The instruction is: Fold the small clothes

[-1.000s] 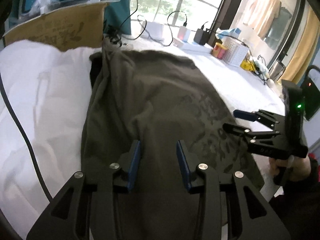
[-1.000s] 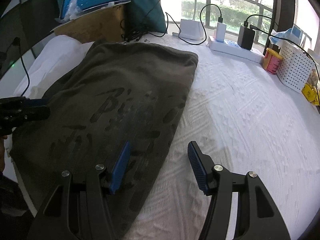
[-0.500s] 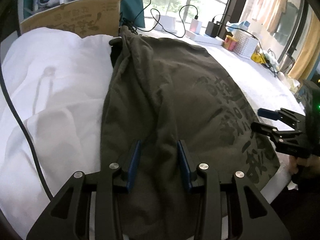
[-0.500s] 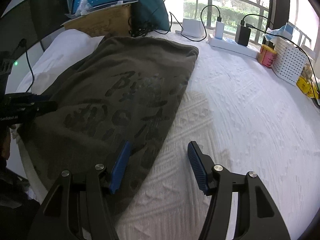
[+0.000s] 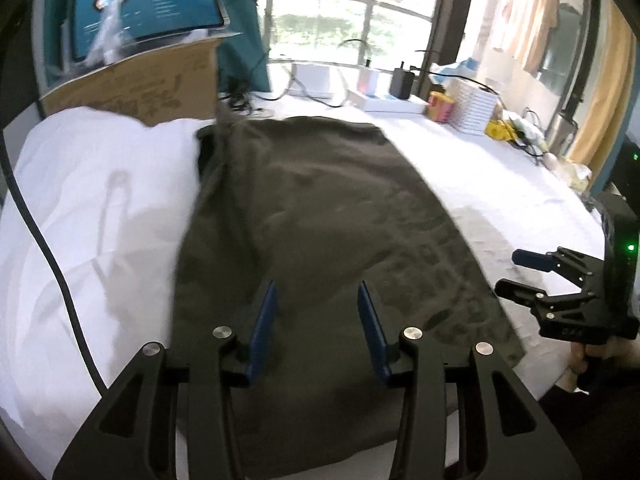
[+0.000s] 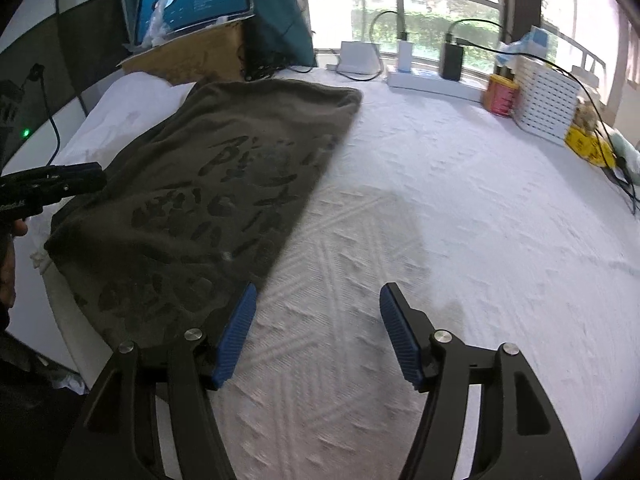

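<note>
Olive-green cotton, printed with dark brush-style characters: the T-shirt lies spread along the white textured bedspread, its far end near the cardboard box and one long side against a white pillow. The left gripper hangs over the shirt's near end with its blue pads apart; its jaws have just been opening, with only the cloth below showing in the gap and nothing pinched. The right gripper stands over bare bedspread just beside the shirt's near corner, jaws spread wide (they too have just been opening) and nothing between them. Along the window sit a power strip with chargers, a red tin and a white perforated basket.
</note>
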Action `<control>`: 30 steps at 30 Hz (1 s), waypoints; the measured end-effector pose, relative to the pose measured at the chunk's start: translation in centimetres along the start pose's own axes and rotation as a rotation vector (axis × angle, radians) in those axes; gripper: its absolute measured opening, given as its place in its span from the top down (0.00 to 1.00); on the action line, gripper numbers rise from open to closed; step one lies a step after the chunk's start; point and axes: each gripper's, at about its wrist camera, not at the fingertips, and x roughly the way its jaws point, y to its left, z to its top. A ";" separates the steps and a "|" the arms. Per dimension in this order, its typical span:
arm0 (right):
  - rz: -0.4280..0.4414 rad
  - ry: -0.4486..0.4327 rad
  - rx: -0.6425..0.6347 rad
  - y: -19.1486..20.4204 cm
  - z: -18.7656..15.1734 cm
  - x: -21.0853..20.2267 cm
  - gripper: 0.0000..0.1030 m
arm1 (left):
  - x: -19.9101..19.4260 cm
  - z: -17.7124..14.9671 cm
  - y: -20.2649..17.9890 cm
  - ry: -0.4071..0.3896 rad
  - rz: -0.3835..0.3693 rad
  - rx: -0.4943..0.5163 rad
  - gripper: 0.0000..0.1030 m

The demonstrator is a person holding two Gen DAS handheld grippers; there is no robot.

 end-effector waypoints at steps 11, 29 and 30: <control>-0.053 -0.045 0.123 -4.5 -1.2 -2.4 0.22 | 1.3 1.4 -5.6 -0.005 -0.172 0.055 0.57; -0.208 -0.126 0.255 -10.9 -2.3 -7.1 0.22 | 0.1 4.0 -12.8 -0.187 -0.303 0.170 0.57; -0.215 -0.132 0.258 -11.2 -2.2 -7.4 0.22 | -0.2 4.1 -13.4 -0.210 -0.295 0.198 0.57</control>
